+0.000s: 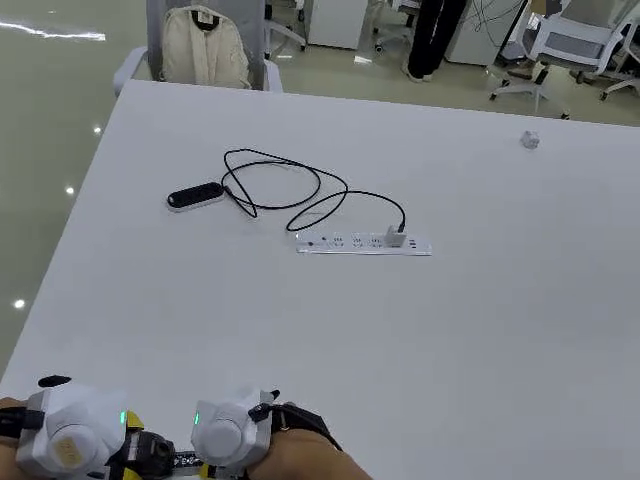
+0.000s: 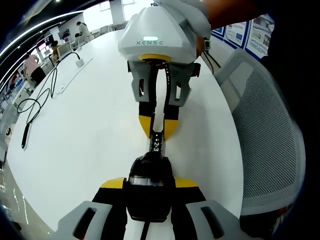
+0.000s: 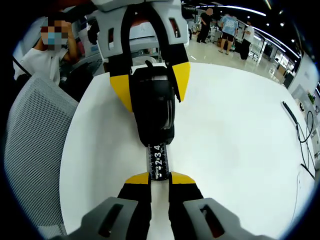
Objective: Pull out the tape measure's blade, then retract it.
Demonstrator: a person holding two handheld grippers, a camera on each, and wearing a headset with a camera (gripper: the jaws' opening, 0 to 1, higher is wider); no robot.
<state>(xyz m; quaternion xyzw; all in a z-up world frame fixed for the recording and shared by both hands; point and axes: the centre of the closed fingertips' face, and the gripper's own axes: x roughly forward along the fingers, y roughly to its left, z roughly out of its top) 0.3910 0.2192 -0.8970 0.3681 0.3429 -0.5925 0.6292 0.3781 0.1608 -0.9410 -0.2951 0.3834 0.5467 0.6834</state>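
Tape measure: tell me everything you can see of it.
The tape measure has a black, plastic-looking case, clamped between the yellow-tipped jaws of the left tool near the edge of the white table. Its dark blade, with white numbers 2 to 4 showing, is out a short way and straight. The right tool pinches its end.

I'm seeing the tape measure (image 2: 149,187) showing a black case, its blade (image 3: 158,162) carrying white numerals and ticks on black. The left gripper (image 2: 149,184) and right gripper (image 3: 160,176) are both wearing yellow tips over black and grey, with white shells glowing green. The table (image 1: 480,330) is reading plain white. On its far side, a black cable (image 1: 290,185) is looping by a white power strip (image 1: 362,243).
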